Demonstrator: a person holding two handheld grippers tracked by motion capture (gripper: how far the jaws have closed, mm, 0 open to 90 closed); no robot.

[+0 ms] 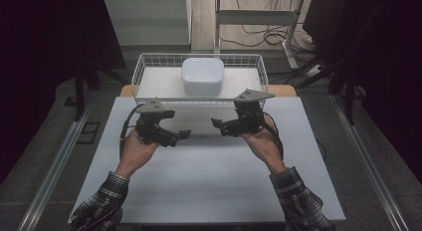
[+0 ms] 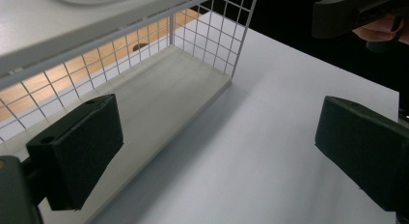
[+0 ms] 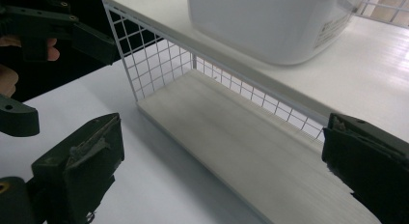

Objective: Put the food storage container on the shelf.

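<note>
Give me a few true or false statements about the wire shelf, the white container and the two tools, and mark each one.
1. The white rounded plastic container sits on the upper level of the white wire-mesh shelf. True.
2. The left tool is clamped on the container. False: its jaws are apart and empty, above the white table.
3. The right tool is open. True.
4. The shelf's lower wooden board holds a red cup. False: nothing lies on the part that shows.
5. Both tools are held in front of the shelf. True.
</note>
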